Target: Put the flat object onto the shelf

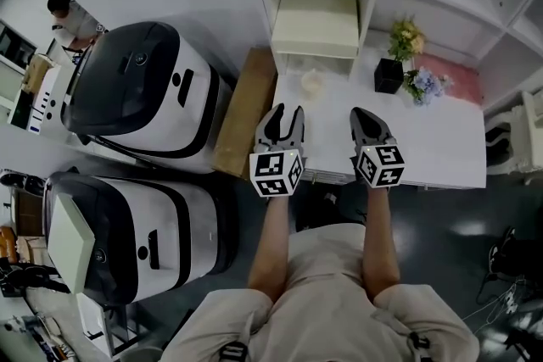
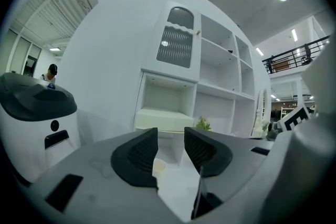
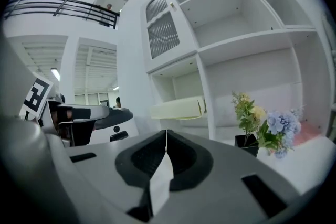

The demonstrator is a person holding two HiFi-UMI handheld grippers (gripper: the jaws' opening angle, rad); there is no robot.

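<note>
Our left claw (image 1: 284, 114) stands partly open, nothing between its jaws; our right claw (image 1: 363, 114) is closed and empty. Both hang over the white bench (image 1: 441, 144). Beyond, the cream flat object (image 1: 314, 19) lies in the shelf's (image 1: 371, 13) lower compartment.

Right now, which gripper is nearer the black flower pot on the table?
Right. In the head view the right gripper sits just short of the flower pot, slightly to its left; the left gripper is farther left, nearer the small cup.
</note>
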